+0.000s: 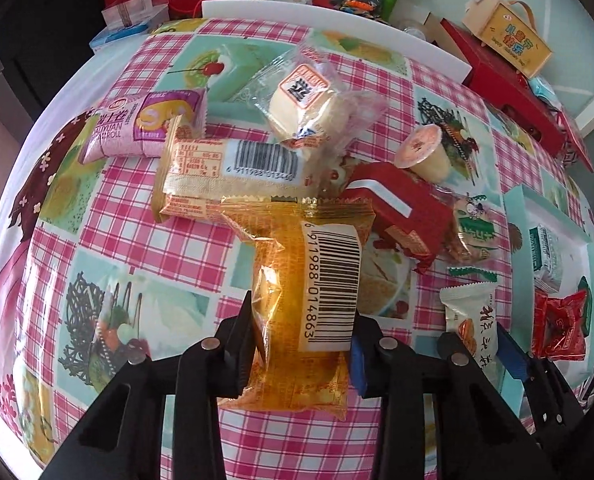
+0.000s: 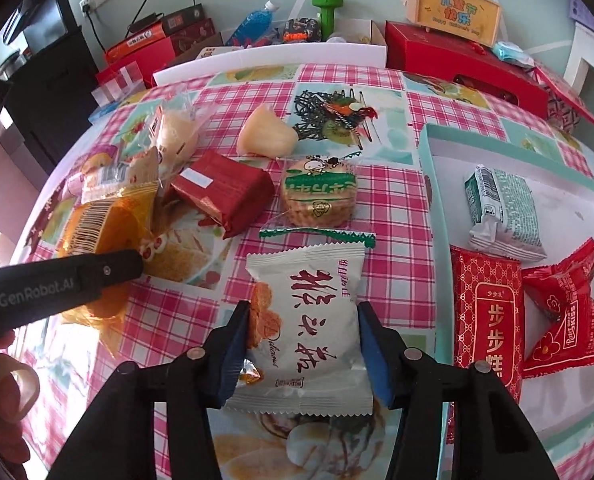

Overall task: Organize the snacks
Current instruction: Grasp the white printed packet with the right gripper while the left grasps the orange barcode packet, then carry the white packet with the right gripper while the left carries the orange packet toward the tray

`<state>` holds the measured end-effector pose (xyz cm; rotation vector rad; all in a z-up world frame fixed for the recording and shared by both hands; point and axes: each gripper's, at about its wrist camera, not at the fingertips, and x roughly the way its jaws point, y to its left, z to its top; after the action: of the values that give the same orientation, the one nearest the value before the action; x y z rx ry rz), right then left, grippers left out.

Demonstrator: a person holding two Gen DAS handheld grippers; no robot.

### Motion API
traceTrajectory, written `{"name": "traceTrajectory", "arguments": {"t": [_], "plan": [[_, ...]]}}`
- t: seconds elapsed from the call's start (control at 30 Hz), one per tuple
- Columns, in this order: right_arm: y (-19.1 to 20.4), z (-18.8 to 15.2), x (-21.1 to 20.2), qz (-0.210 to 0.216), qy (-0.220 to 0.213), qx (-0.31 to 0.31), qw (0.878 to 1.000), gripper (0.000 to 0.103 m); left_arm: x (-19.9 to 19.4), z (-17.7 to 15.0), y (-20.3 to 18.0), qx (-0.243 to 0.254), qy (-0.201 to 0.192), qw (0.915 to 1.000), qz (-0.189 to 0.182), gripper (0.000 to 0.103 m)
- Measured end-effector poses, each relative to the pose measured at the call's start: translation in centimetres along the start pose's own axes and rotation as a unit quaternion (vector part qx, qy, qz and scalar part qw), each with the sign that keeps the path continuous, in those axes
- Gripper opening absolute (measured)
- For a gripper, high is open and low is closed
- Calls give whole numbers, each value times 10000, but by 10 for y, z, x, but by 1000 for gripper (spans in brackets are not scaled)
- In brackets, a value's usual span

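We've got the left gripper (image 1: 303,344) clamped on the orange snack pkt (image 1: 309,300), pads pressing both sides, barcode facing up. The right gripper (image 2: 303,348) is clamped on the white snack pkt (image 2: 309,332) the same way. Landmark: the teal-rimmed tray (image 2: 431,184) on the checked tablecloth (image 2: 381,200). Both held pkts sit left of the tray, outside it, the white one nearer it. In the tray: a green-white pkt (image 2: 501,208), a red patterned pkt (image 2: 487,316), a red pillow pkt (image 2: 565,316). Left of the tray, loose on the cloth: a red-wrapped block (image 2: 225,192), a round cracker pkt (image 2: 319,192), a jelly cup (image 2: 267,138).
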<state>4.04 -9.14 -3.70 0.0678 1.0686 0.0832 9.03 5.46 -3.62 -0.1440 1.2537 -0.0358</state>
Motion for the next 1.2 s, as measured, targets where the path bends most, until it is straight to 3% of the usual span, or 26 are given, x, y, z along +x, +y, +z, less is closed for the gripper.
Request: {"name": "traceTrajectory", "arguments": {"t": [0.43,0.67,0.97,1.2], "plan": [[-13,5,-35,227,-606,319,9974,55,-50,9,-31,176,-515,9984,-137,38],[-25,10,-45,214,-759,453,9959,55,-53,12,-31,355,-630,9971,-254,38],[-75,20,-71,-143,-1241,880,9883,55,-57,10,-67,648,-692,9940,-549,38],[-136,21,-95,-652,-1565,1449,9748,55,-65,6,-105,912,-826,9890,-823,38]]}}
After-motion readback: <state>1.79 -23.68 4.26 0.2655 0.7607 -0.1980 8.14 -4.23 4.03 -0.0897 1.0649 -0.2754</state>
